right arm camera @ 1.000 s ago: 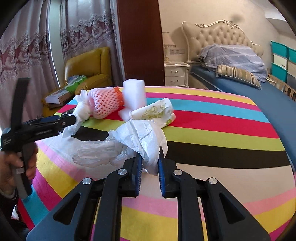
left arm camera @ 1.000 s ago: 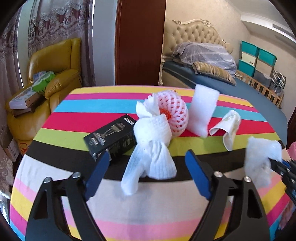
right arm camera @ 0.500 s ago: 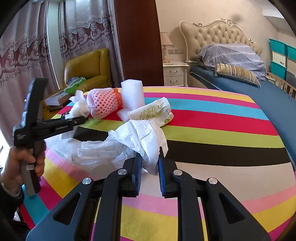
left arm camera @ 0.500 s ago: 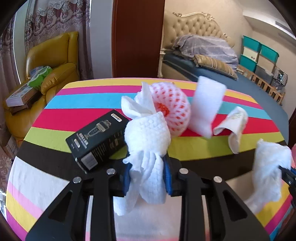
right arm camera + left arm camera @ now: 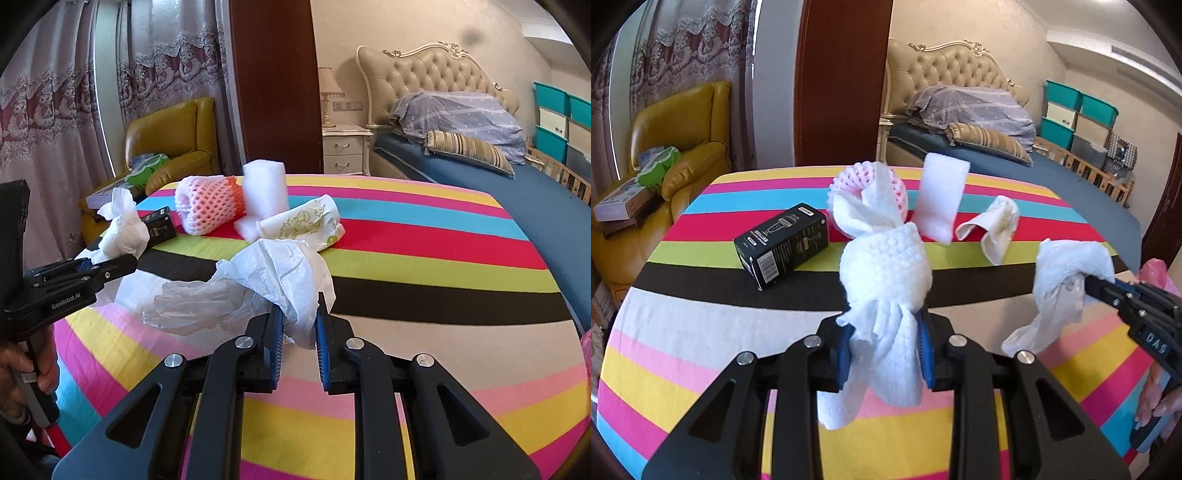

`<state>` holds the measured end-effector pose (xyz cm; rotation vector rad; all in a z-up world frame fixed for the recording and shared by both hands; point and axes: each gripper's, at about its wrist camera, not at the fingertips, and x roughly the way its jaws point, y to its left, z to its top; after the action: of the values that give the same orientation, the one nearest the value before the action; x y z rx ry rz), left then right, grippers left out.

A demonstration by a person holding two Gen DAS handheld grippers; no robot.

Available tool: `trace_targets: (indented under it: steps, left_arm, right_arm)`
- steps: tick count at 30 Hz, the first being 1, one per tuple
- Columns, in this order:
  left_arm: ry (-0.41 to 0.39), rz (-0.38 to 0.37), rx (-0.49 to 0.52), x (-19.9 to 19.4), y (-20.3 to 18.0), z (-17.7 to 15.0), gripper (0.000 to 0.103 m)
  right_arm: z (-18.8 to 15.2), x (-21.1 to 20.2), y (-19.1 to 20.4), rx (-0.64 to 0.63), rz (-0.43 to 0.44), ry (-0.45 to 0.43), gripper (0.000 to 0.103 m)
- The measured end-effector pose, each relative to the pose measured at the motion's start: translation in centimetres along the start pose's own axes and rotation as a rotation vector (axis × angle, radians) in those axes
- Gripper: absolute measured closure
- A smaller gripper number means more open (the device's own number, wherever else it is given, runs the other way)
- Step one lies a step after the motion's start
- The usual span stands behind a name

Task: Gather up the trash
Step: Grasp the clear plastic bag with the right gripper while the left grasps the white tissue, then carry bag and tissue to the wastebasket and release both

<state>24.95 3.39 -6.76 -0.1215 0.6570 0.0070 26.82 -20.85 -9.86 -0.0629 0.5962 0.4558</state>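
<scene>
On the side of the left gripper the words "GenRobot.AI" can be read, and the right gripper shows the letters "DAS" on its body. The black box near the left edge of the table has a white label and a barcode, but the small print is too blurred to read. The left gripper is closed on a white paper towel wad, held above the table. The right gripper is closed on a crumpled white plastic bag. Toward the far edge lie a pink foam fruit net, a white foam piece and a paper cup with gold ornament, close together. The table carries a cloth with coloured stripes. Behind it are a yellow armchair, lace curtains, a bed with tufted headboard and teal storage boxes.
</scene>
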Motion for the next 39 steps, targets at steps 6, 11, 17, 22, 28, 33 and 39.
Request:
trace_targets:
  steps: [6,11,17,22,28,33,39]
  left_arm:
    - [-0.006,-0.062,0.043,-1.9,-2.1,-0.9,0.074]
    - [-0.006,-0.104,0.089,-2.9,-4.6,-1.5,0.074]
    - [0.0,-0.144,0.127,-3.5,-7.3,-1.6,0.074]
    - [-0.014,-0.18,0.172,-4.4,-9.8,-1.7,0.074]
    - [-0.004,-0.232,0.215,-4.7,-12.2,-1.8,0.074]
    - [0.008,-0.28,0.236,-4.6,-14.5,-1.7,0.074]
    - [-0.054,-0.365,0.319,-5.5,-19.7,-1.6,0.074]
  right_arm:
    - [-0.9,-2.6,0.1,-0.033,-0.022,-0.022,0.086]
    - [-1.8,-4.6,-0.6,-0.034,-0.039,-0.035,0.086]
    - [-2.7,-7.1,-1.6,-0.02,-0.059,-0.056,0.086]
    - [-3.5,-8.6,-2.7,-0.006,-0.078,-0.064,0.086]
    - [-4.4,-10.6,-4.5,0.022,-0.117,-0.087,0.086]
    - [-5.1,-12.8,-6.3,0.037,-0.17,-0.108,0.086]
    - [-6.1,-15.3,-8.5,0.064,-0.24,-0.138,0.086]
